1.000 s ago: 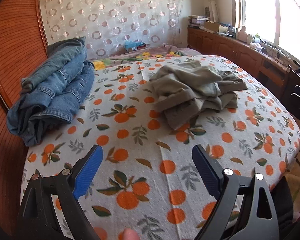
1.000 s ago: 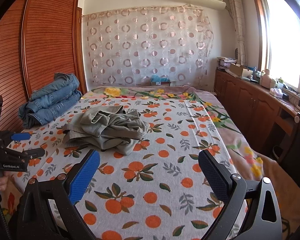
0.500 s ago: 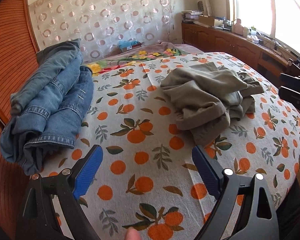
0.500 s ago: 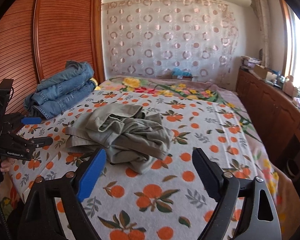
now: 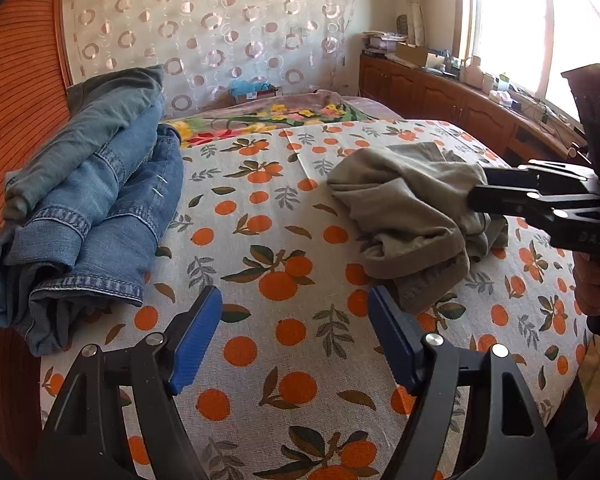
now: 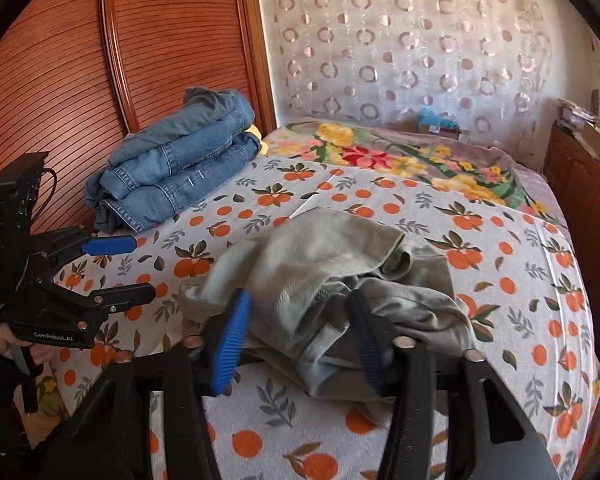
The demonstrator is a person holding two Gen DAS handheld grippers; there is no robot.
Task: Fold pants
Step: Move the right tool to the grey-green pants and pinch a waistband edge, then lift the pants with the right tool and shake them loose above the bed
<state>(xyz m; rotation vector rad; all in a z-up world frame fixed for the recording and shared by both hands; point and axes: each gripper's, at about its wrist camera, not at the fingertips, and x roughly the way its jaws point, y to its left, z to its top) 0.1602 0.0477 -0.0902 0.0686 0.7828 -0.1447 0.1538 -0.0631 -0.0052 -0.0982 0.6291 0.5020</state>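
Note:
Crumpled khaki pants (image 5: 404, 208) (image 6: 320, 256) lie in a heap on the orange-print bed sheet (image 5: 260, 344). My right gripper (image 6: 300, 300) is at the near edge of the heap; its jaws are closing, a bunch of the khaki cloth fills the gap and the blue pads (image 6: 232, 340) press on it. In the left wrist view the right gripper (image 5: 476, 196) comes in from the right, its tips buried in the pants. My left gripper (image 5: 294, 300) (image 6: 132, 268) hovers over bare sheet left of the heap, jaws closing slightly with nothing between them.
Folded blue jeans (image 5: 92, 208) (image 6: 180, 168) are stacked at the far left of the bed against a wooden wardrobe (image 6: 60, 80). A floral blanket (image 6: 380, 156) covers the bed's far end. Wooden cabinets (image 5: 440, 92) run under the window on the right.
My right gripper swung left and forward to the khaki heap and narrowed its jaws around the cloth. The left gripper drifted toward the pants and its jaws narrowed a little.

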